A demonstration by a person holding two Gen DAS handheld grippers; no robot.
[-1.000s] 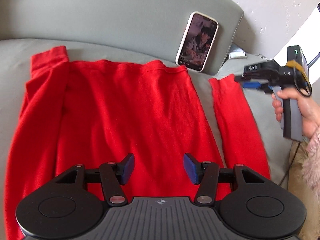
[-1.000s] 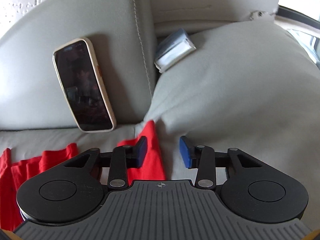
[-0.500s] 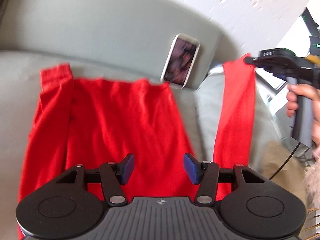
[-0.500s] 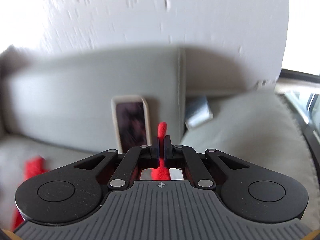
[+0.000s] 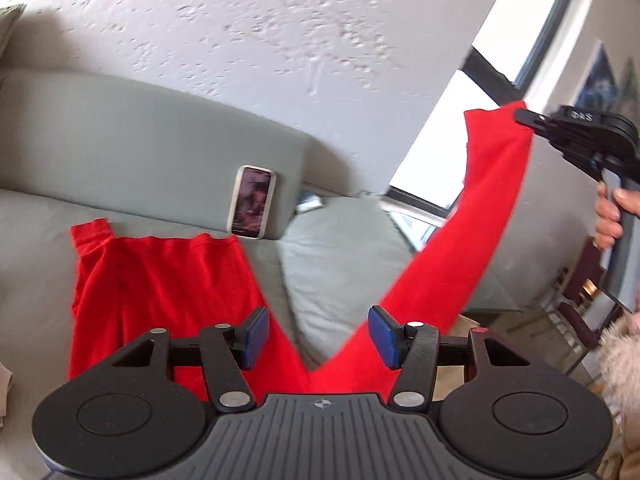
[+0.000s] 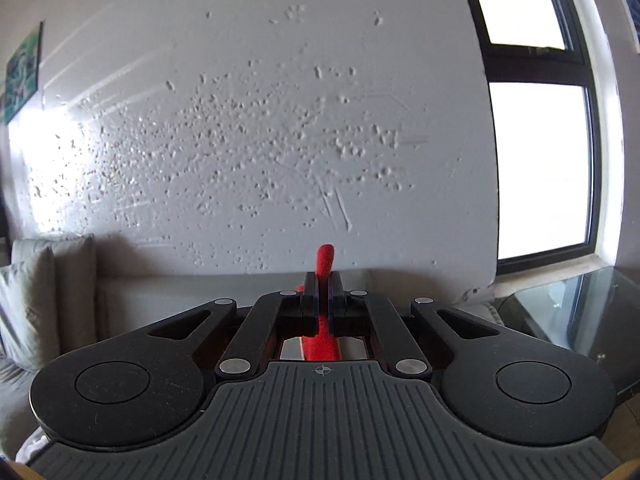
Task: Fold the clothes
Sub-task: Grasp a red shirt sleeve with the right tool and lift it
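**Desk:** What is shown nearest the lens?

**Caption:** The left gripper [image 5: 314, 334] is seen with its blue pads held apart, nothing between them, poised over a red top [image 5: 160, 300]. Its body is spread flat on a grey sofa [image 5: 36, 248]. Beyond, one sleeve [image 5: 472, 240] is drawn up and away to the right, its cuff clamped in the right gripper [image 5: 528, 118], which is gripped by a hand [image 5: 610, 216]. From that gripper's own view, red cloth [image 6: 323, 264] is seen pinched between closed jaws.

**Desk:** And behind?

**Caption:** A phone [image 5: 252, 202] is propped against the sofa back; a textured white wall [image 5: 280, 40] and a window [image 6: 540, 168] are seen farthest off.

**Desk:** How far along is the folding?

**Caption:** The left sleeve appears to be laid in along the body; the right sleeve is held aloft and not yet laid across, so the lengthwise folds are judged to remain.

**Desk:** What has changed?

**Caption:** A second ago the sleeve was lying flat with the right gripper open at its cuff; half a second ago it was pinched and partly raised. It is now lifted higher, and both cameras are tilted up toward the wall.
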